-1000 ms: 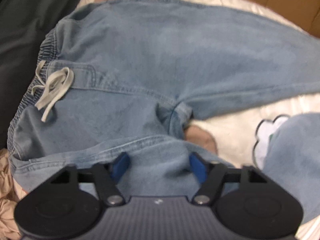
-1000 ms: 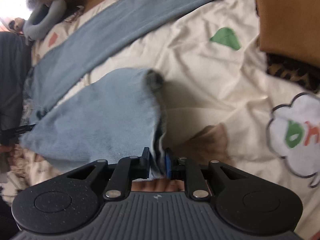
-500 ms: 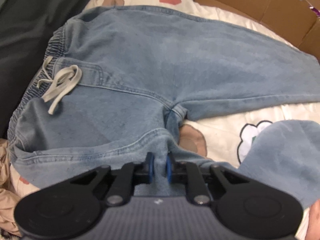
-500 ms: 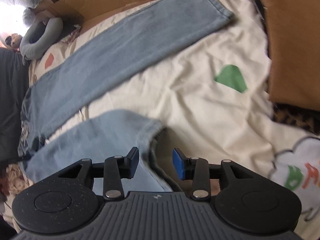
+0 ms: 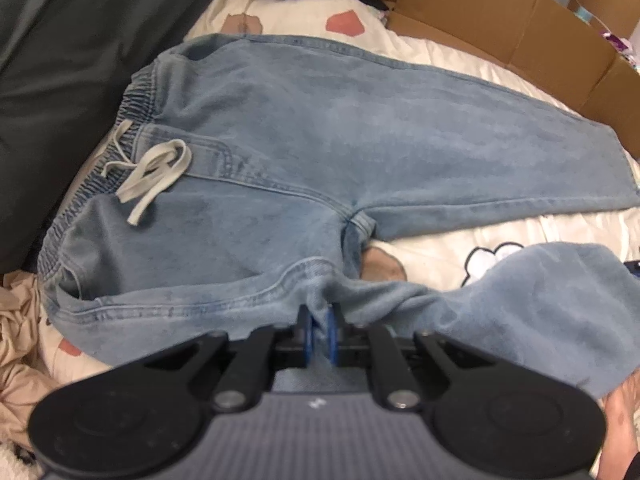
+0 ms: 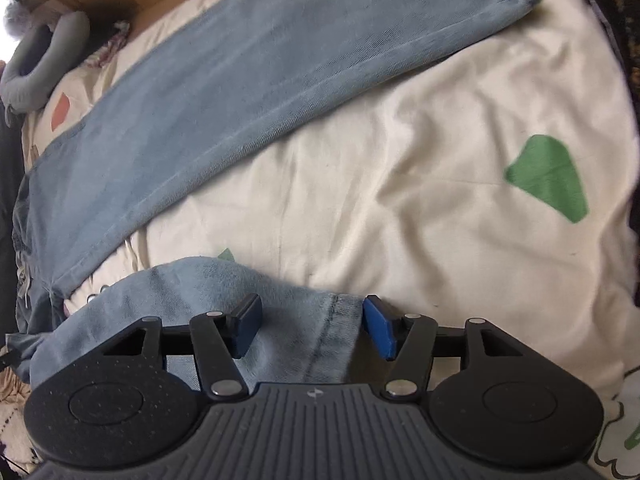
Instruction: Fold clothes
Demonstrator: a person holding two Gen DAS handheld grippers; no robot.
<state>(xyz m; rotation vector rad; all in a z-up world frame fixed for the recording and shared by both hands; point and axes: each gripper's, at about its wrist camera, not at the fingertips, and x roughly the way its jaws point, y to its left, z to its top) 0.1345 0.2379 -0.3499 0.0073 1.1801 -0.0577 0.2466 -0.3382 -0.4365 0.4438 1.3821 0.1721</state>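
Note:
Light blue jeans [image 5: 280,140] with an elastic waist and a pale drawstring [image 5: 152,176] lie spread on a cream bedsheet [image 6: 440,180]. My left gripper [image 5: 319,320] is closing, its blue pads pinching a fold of denim at the near side seam, just below the crotch. The far leg [image 6: 280,80] lies flat and straight. The near leg [image 6: 200,292] is bunched and doubled back. My right gripper [image 6: 312,316] is opening; the near leg's hem lies between its fingers, and neither pad presses on it.
A cardboard box [image 5: 520,20] borders the bed's far side. Dark fabric [image 5: 60,80] lies past the waistband, with a grey neck pillow [image 6: 44,68] beyond it. Crumpled beige cloth [image 5: 20,340] sits by the near hip. A dark patterned cloth [image 6: 624,20] runs along the sheet's right edge.
The left gripper went from wide open to pinching a denim fold and lifted it. The right gripper let go of the near leg's hem, spread its fingers and moved along the bed.

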